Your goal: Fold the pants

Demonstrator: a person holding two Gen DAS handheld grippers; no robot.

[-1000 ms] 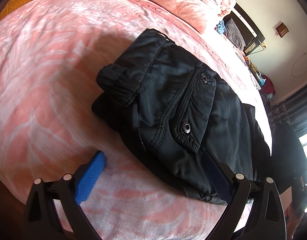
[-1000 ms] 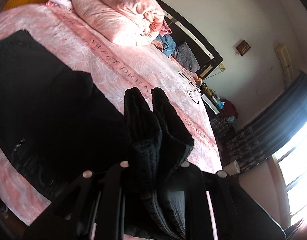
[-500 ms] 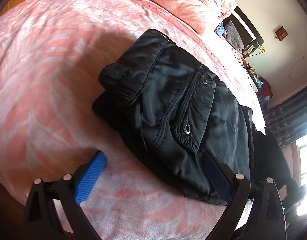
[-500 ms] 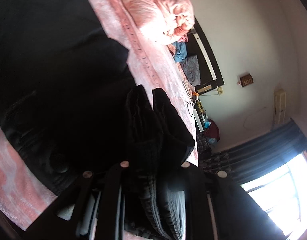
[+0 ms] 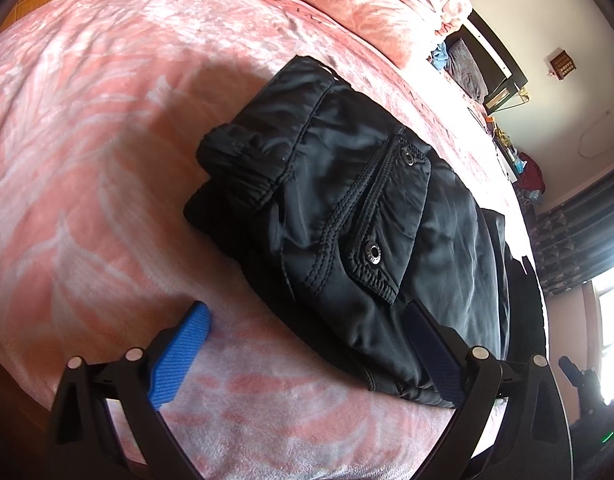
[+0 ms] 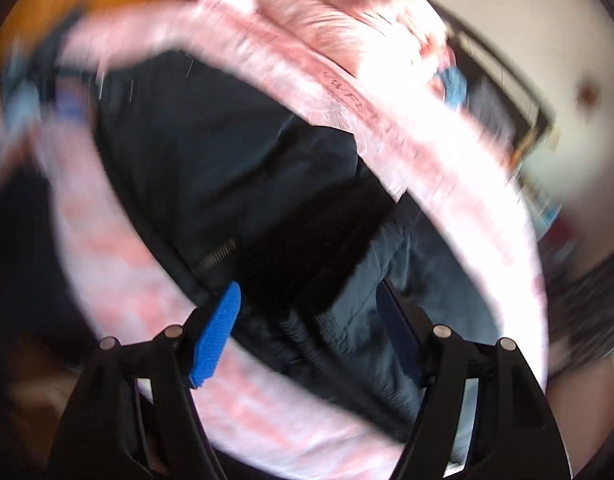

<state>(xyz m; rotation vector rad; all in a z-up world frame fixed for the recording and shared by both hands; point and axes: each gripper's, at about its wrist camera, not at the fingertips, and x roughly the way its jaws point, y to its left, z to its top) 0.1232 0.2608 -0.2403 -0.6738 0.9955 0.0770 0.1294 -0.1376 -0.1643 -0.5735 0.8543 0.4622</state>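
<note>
Black cargo pants [image 5: 347, 216] lie folded in a thick bundle on the pink bedspread [image 5: 87, 120], snap pocket on top. My left gripper [image 5: 307, 340] is open, its blue pads [image 5: 179, 352] just short of the bundle's near edge, holding nothing. In the blurred right wrist view the pants [image 6: 235, 184] lie on the bed with the ribbed cuffs [image 6: 307, 336] lying between the fingers. My right gripper [image 6: 311, 332] is open over the cuffs and grips nothing.
Pink pillows and a rolled quilt [image 5: 371, 4] lie at the head of the bed. A dark headboard [image 5: 495, 52], clutter and dark curtains [image 5: 579, 232] are at the right. The bed's near edge [image 5: 267, 440] is just beneath the left gripper.
My right gripper was shut on the cuffs; it has opened and let them drop onto the pants, and swung fast. The left gripper has barely moved.
</note>
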